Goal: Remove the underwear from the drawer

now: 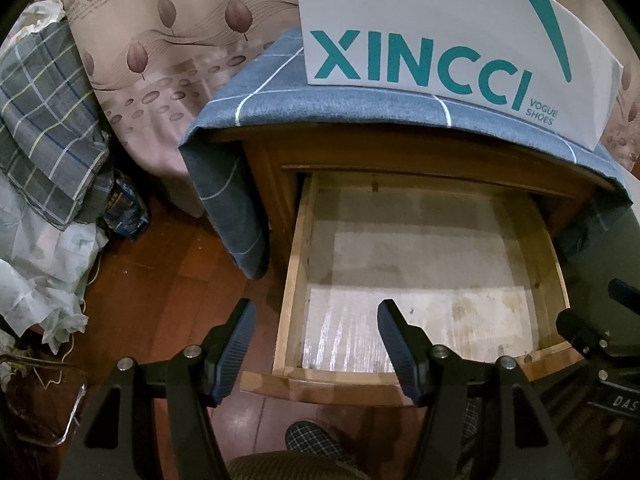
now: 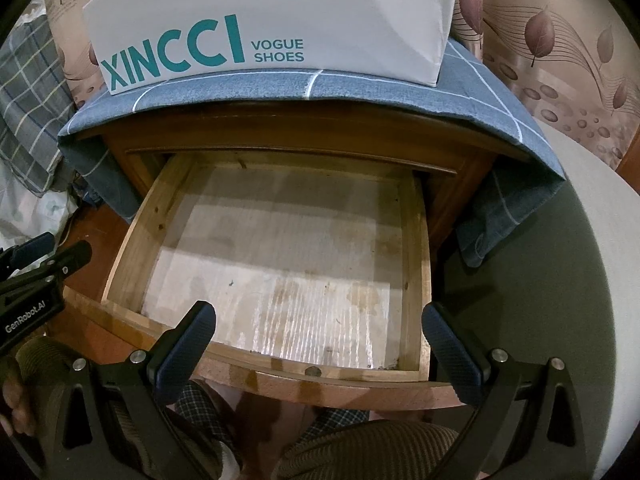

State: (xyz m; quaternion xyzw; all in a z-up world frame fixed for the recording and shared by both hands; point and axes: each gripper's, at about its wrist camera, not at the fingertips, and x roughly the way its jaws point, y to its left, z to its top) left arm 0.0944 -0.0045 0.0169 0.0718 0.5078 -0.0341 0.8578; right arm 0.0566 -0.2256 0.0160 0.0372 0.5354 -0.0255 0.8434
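Note:
A wooden drawer [image 1: 298, 280] [image 2: 412, 240] stands pulled out of a small cabinet, and only its pale, stained bottom [image 2: 280, 264] shows; no underwear is visible in either view. My left gripper [image 1: 316, 312] hangs open above the drawer's front left corner with nothing between its fingers. My right gripper [image 2: 318, 316] is open too, spread wide over the front edge of the drawer, and holds nothing. The left gripper's body [image 2: 32, 280] shows at the left edge of the right wrist view.
A white XINCCI shoe bag [image 1: 440, 28] [image 2: 260, 20] stands on the blue checked cloth [image 1: 256, 92] [image 2: 200, 92] covering the cabinet top. A leaf-patterned curtain hangs behind. Checked bedding [image 1: 44, 128] lies left, a round grey seat [image 2: 560, 280] right. Slippered feet [image 1: 316, 440] stand below the drawer.

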